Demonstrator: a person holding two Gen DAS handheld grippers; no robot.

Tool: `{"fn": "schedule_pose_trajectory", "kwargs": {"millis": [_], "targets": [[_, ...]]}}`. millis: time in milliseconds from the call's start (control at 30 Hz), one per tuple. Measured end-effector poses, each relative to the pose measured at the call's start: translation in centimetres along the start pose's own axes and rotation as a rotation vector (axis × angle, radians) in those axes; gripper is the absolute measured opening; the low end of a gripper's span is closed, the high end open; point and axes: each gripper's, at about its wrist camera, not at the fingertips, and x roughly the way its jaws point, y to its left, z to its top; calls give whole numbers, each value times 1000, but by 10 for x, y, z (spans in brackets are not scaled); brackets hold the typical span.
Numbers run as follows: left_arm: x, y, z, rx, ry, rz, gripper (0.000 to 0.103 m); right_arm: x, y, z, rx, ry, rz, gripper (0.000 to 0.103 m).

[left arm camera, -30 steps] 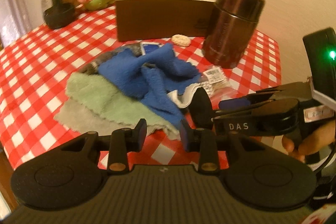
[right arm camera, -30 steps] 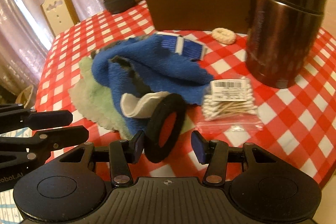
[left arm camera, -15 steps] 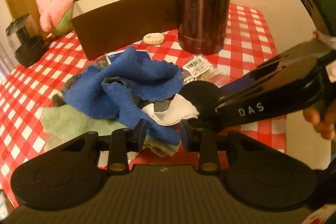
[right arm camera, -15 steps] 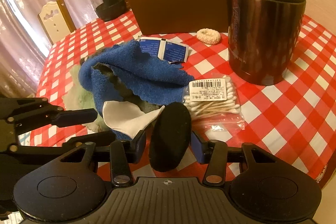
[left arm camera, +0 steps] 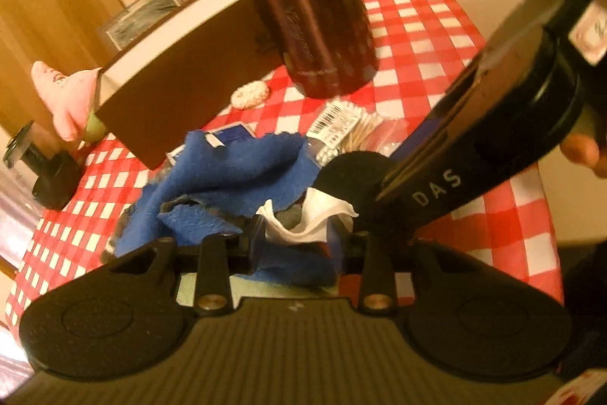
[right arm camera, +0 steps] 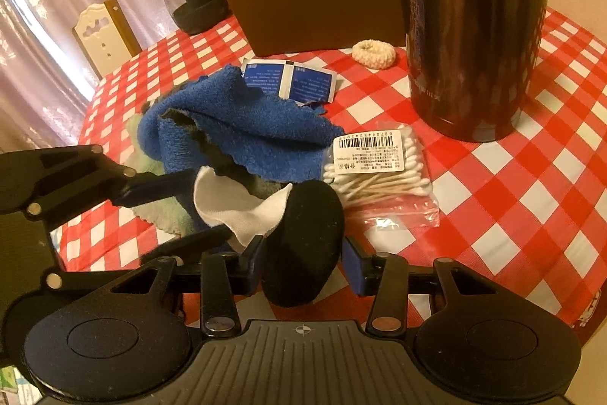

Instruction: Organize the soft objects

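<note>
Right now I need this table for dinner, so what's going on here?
A person is sorting soft things with two handheld grippers. The right gripper has a black hair scrunchie between its fingers. The left gripper reaches into the pile of blue cloth, white cloth and green cloth, its fingers opening around them. Nothing visibly sits in the brown box yet.

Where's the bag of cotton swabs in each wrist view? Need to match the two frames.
Left wrist: bag of cotton swabs sits upper centre, just below the dark flask, partly behind the blue cloth.
Right wrist: bag of cotton swabs lies right of centre, in full view on the checked tablecloth.
Shared landmark: the dark flask, right behind the bag.
</note>
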Motion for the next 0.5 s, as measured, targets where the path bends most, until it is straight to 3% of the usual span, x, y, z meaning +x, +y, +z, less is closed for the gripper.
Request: {"fn": "schedule_pose_trajectory", "kwargs": {"millis": [133,267,433,500], "targets": [[13,0,-1,19,37,-12,33,1,-2,1,6,6,8,45],[21,6,-5,-26,72,-42,33,3,-3,0,11,18,17,45],[32,20,-5,-144,95,-92,6,6,-3,2,18,30,25,45],[34,26,-6,-196,104,-98,5,7,-2,2,17,35,32,45]]}}
